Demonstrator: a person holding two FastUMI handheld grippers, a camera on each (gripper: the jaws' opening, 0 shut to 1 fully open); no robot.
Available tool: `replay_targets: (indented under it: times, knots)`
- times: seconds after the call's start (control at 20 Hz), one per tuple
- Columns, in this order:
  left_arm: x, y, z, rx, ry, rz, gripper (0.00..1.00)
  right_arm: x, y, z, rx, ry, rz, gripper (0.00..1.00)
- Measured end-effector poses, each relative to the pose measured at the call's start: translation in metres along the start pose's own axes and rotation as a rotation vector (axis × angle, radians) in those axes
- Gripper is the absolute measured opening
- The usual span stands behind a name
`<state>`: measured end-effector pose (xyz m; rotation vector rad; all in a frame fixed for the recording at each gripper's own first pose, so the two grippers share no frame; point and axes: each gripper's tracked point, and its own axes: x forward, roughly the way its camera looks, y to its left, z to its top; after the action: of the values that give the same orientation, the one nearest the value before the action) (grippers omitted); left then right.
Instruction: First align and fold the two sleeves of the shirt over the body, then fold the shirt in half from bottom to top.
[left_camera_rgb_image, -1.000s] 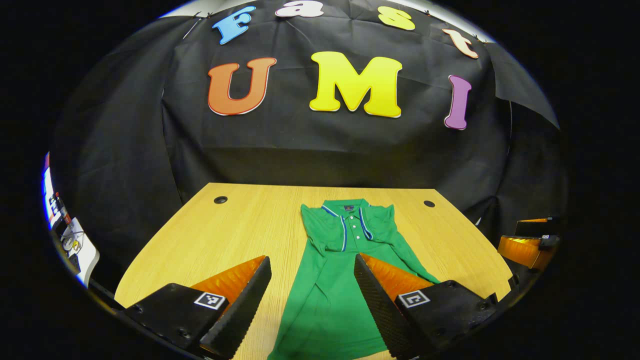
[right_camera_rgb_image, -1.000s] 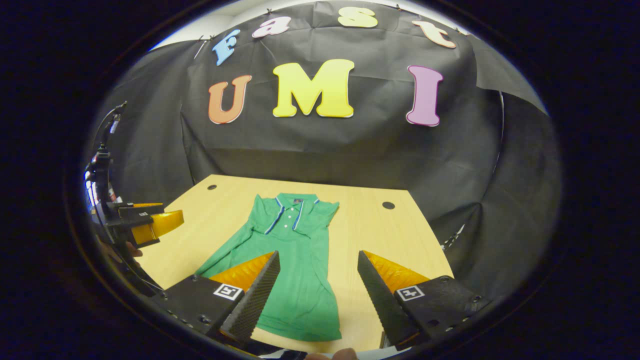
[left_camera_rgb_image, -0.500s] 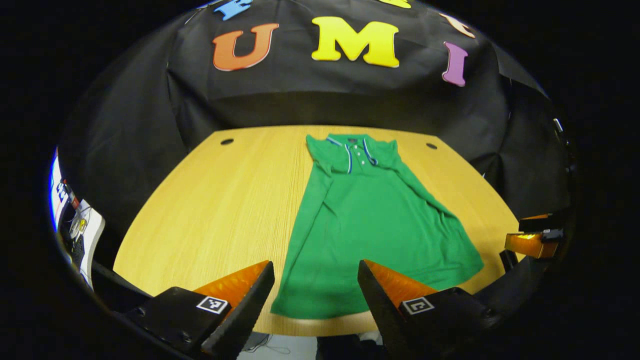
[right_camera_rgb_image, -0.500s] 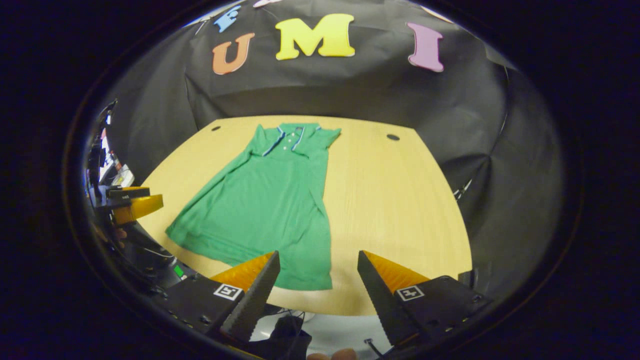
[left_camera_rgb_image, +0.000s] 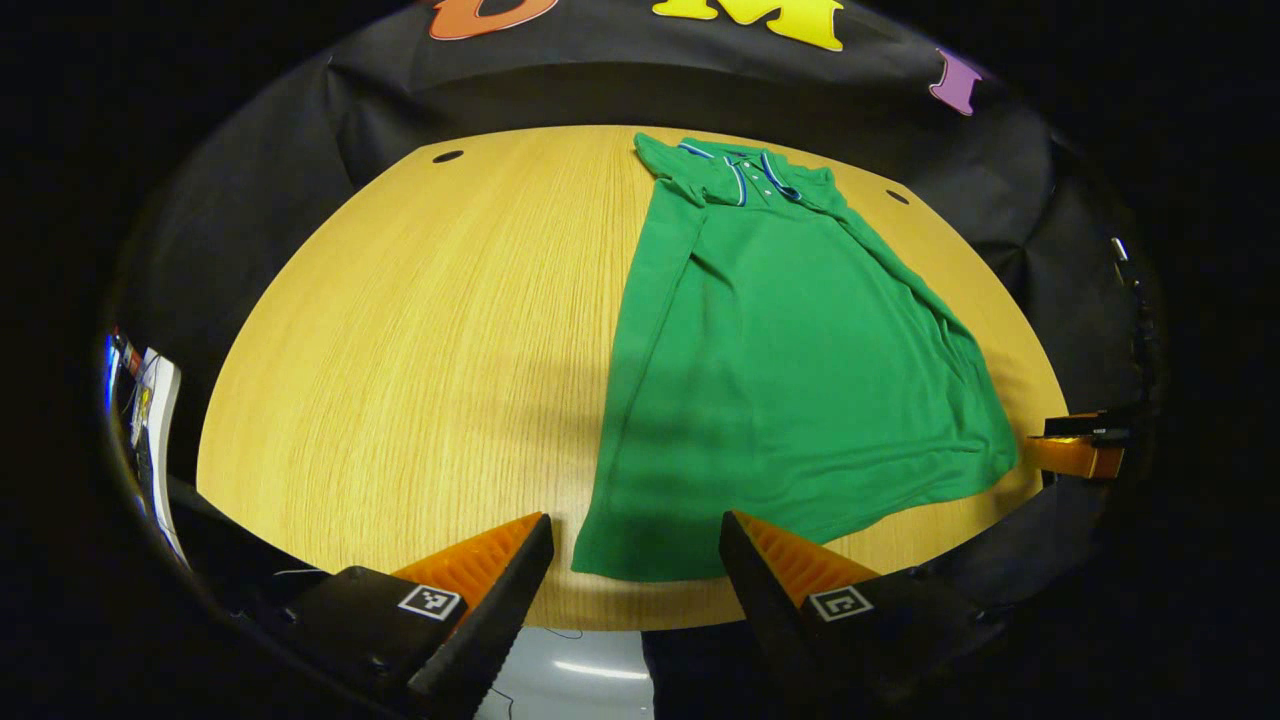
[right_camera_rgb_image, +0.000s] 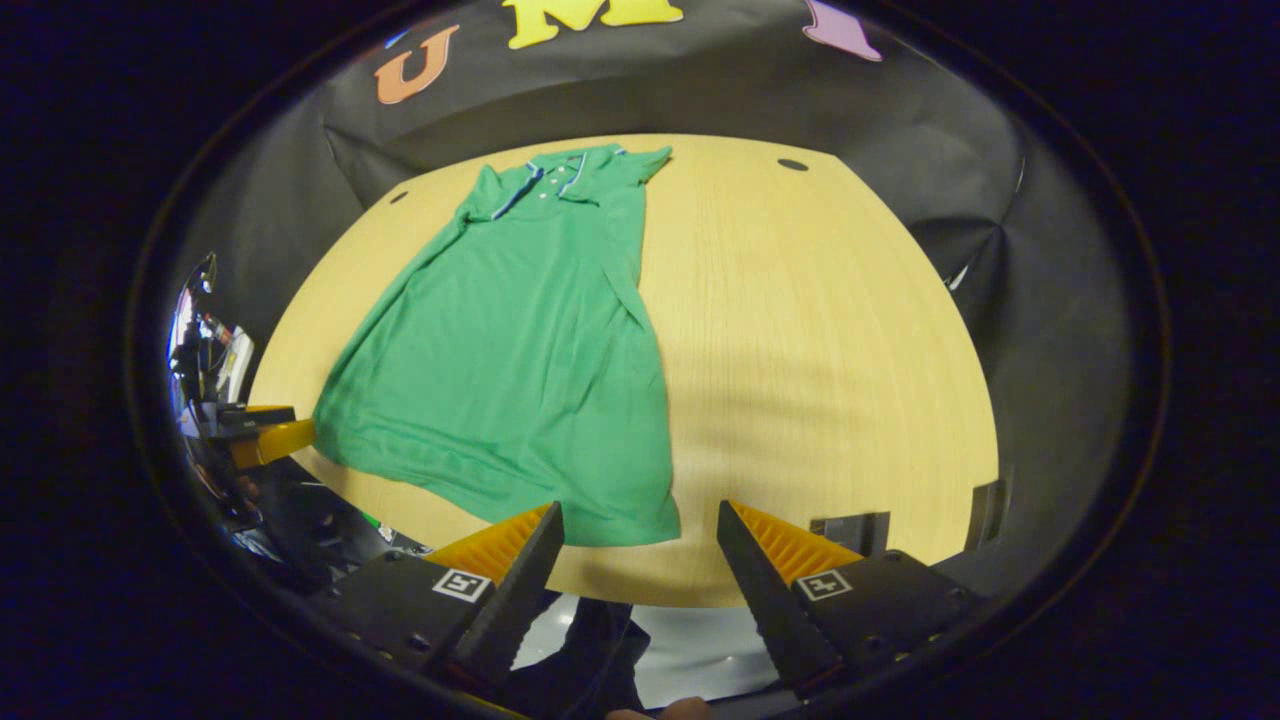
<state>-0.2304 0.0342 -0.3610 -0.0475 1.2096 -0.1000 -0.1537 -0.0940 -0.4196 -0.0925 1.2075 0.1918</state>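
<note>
Both of my grippers have pulled back and risen since a second ago, so the whole table (left_camera_rgb_image: 400, 330) now lies ahead of them and its near edge shows between the fingers.

From the left gripper view, I have the left gripper (left_camera_rgb_image: 635, 570) spread wide with nothing between its fingers, hanging over the near edge of the table just off the hem's left corner. The green shirt (left_camera_rgb_image: 790, 350) lies flat on the right half of the surface, collar toward the far edge, hem along the near edge. Its left sleeve looks folded in over the body already, though the folds near the collar are too small for me to be sure. The right side fans out toward the table's right edge, where I see the tip of the other gripper just beside the hem's right corner.

From the right gripper view, the shirt (right_camera_rgb_image: 520, 340) sits on the left half of the surface, and the right gripper (right_camera_rgb_image: 640, 560) is likewise released and empty, poised over the near edge with the hem's corner just beyond its left finger. Two dark round holes mark the far corners of the table (right_camera_rgb_image: 820, 330).
</note>
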Motion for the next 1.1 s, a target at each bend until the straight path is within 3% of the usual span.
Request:
replay_targets:
  times: [0.2,0.45,0.6,0.7,0.8,0.85,0.9,0.95,1.0,1.05,1.1]
  knots:
    - [0.007,-0.002,-0.004,-0.004,0.053,-0.004,1.00,0.016,0.008,-0.004,-0.004,0.051,-0.014,0.96]
    - [0.014,0.004,-0.007,0.079,0.059,0.028,1.00,0.030,0.007,-0.010,0.013,0.096,-0.033,0.96]
    - [0.013,0.001,-0.009,0.037,0.077,0.044,1.00,0.031,0.007,-0.007,0.028,0.110,-0.034,0.94]
    - [0.014,-0.004,-0.011,0.017,0.097,0.053,1.00,0.033,0.009,-0.007,0.047,0.125,-0.034,0.75]
    - [0.013,-0.011,-0.012,0.013,0.119,0.051,0.85,0.033,0.011,-0.007,0.057,0.132,-0.027,0.60]
    - [0.013,-0.015,-0.013,0.015,0.130,0.044,0.77,0.034,0.010,-0.007,0.058,0.136,-0.024,0.48]
    - [0.013,-0.019,-0.013,0.010,0.140,0.039,0.61,0.035,0.014,-0.006,0.070,0.129,0.011,0.45]
    - [0.012,-0.023,-0.015,-0.006,0.148,0.029,0.50,0.033,0.017,-0.007,0.094,0.145,0.024,0.26]
    - [0.013,-0.025,-0.014,-0.022,0.150,0.028,0.25,0.033,0.018,-0.002,0.102,0.139,0.032,0.07]
    - [0.011,-0.027,-0.013,-0.029,0.152,0.022,0.15,0.039,0.017,-0.003,0.109,0.137,0.042,0.08]
    - [0.015,-0.032,-0.011,-0.038,0.151,-0.011,0.08,0.034,0.018,-0.003,0.105,0.141,0.055,0.01]
